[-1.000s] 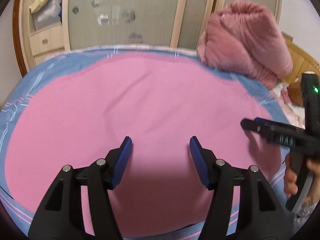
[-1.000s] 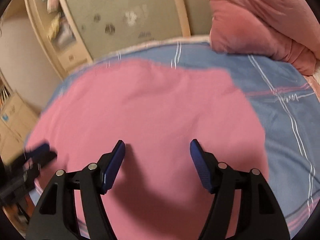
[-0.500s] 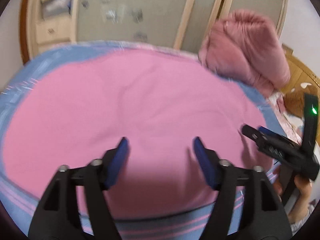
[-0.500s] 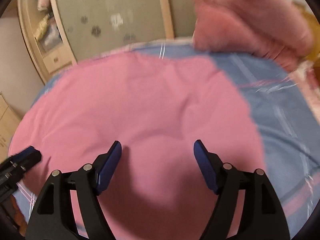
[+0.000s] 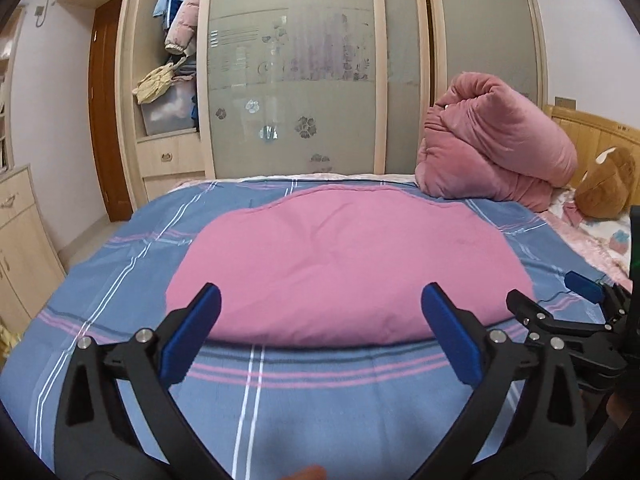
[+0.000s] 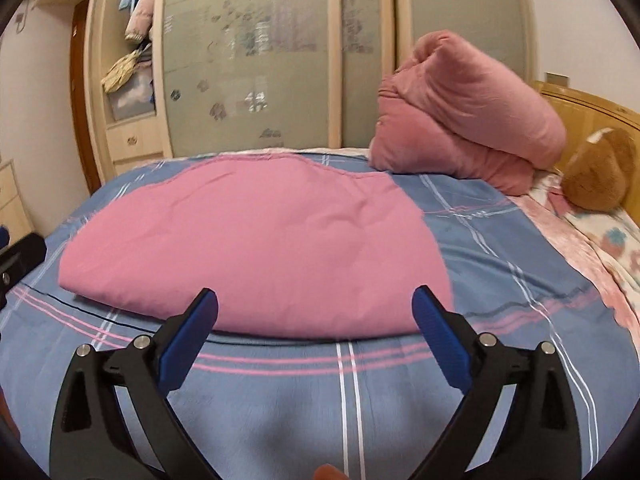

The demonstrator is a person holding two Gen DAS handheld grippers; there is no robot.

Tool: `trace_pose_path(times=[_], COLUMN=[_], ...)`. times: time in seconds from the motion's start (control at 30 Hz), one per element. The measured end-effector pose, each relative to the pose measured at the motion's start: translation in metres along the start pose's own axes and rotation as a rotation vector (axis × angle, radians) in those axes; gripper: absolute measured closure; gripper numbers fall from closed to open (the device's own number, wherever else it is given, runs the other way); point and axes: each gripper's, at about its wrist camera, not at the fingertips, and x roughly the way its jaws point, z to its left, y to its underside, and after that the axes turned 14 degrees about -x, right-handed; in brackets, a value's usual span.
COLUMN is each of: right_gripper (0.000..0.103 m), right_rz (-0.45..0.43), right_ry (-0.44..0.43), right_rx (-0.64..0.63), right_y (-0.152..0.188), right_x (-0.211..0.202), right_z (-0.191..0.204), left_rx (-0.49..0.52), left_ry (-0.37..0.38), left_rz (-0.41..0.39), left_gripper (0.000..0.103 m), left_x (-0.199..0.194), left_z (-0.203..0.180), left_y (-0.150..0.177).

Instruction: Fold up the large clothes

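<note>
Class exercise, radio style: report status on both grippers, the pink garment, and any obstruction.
Left gripper and right gripper open, jaws just widened, nothing between. Pink garment flat on the plaid bedsheet. No obstruction.

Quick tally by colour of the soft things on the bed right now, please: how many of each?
Pink: 2, the flat garment and the bundled quilt.
Brown: 1, the plush toy.
Blue plaid: 1, the bedsheet under them.
Total: 4.
</note>
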Motion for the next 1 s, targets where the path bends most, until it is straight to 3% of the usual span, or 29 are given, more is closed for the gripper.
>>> trace_pose_path(times=[0.5, 1.0], right_gripper=[0.001, 0.001], right_rz=[-0.056, -0.139], right_ry=[0.073, 0.115], right_rx=[0.008, -0.052], right_y=[0.015, 0.017], right_x=[-0.121, -0.181], right_z=[0.014, 0.037], left_rx=[-0.009, 0.012], left_ry=[0.04, 0.05], left_rz=[-0.067, -0.126], left_gripper=[0.002, 0.002], left_x=[-0.127, -0.184], left_z=[-0.007, -0.016], left_y=[0.003, 0.005])
